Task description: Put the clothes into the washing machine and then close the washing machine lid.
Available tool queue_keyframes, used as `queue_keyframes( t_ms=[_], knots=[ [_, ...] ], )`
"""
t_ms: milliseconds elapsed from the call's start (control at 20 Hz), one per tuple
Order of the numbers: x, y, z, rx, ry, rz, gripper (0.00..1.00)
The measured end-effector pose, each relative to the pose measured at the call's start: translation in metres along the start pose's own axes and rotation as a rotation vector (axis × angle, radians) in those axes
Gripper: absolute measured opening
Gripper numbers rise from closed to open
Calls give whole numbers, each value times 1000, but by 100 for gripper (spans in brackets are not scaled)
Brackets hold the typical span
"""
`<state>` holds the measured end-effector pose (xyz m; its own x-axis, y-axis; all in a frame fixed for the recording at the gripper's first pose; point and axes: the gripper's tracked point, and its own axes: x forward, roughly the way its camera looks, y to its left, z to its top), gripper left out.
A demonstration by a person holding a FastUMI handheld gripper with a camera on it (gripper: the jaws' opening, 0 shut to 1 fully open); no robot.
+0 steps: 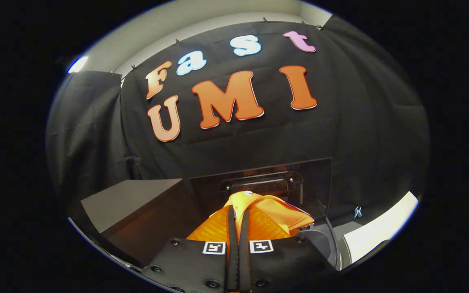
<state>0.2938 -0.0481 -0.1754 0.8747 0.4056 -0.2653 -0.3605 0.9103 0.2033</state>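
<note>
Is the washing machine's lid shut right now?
No, the lid stands raised behind the orange cloth, which the fingers pinch, with the gripper above the open machine.

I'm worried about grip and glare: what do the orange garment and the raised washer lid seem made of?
Orange garment: seemingly thin knit fabric, matte, ribbed, bunching in folds where the tool pinches it. Washer lid: apparently dark tinted plastic or glass, glossy, with reflections.

I see gripper (237, 217) w/ both fingers (231, 228) nearly together, pinching a fold of orange cloth (271, 217), pointing fwd.
</note>
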Motion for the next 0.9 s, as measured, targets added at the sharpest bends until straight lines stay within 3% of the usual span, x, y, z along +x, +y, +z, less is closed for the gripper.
queue_keyframes(
  t_ms=[650,900],
  knots=[
    [64,-37,-122,6,270,-44,8],
    [75,-48,-192,57,430,-66,8]
  ],
)
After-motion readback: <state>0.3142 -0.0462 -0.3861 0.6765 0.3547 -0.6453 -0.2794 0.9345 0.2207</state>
